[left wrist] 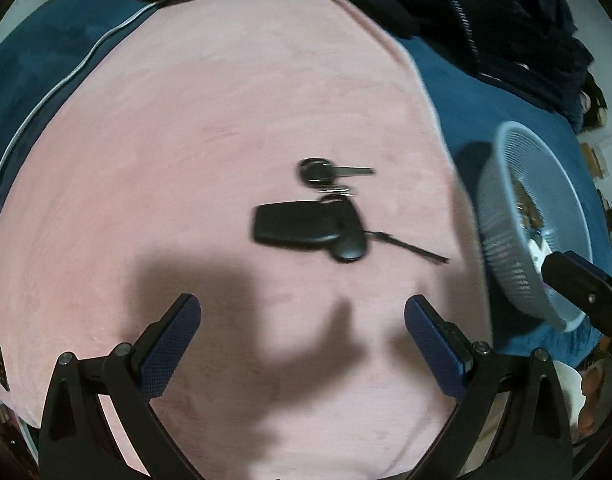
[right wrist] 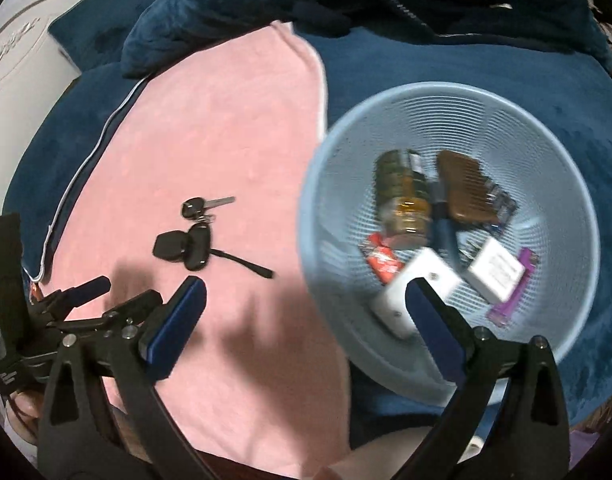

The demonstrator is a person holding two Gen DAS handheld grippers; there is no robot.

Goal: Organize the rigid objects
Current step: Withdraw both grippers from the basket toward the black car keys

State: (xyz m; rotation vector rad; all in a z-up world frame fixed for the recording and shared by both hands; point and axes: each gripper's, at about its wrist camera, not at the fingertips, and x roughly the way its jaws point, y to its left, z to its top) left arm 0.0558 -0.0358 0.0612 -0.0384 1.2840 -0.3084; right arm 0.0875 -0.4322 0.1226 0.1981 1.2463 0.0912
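Note:
A black key bunch point(left wrist: 312, 216) with fobs and a strap lies on the pink cloth point(left wrist: 210, 128), ahead of my left gripper point(left wrist: 302, 312), which is open and empty. The keys also show in the right wrist view point(right wrist: 192, 234). A light blue mesh basket point(right wrist: 330, 168) stands on the blue blanket to the right; it holds a jar point(right wrist: 404, 196), a brown comb point(right wrist: 464, 190), white adapters point(right wrist: 494, 270), a red packet and a purple item. My right gripper point(right wrist: 306, 292) is open and empty, hovering over the basket's near left rim. The basket shows at the right of the left wrist view point(left wrist: 510, 240).
A dark blue blanket point(right wrist: 446, 64) covers the bed around the pink cloth, with bunched dark fabric and a zipper at the back. A white appliance point(right wrist: 14, 56) stands at far left. The left gripper shows at the lower left of the right wrist view point(right wrist: 86, 304).

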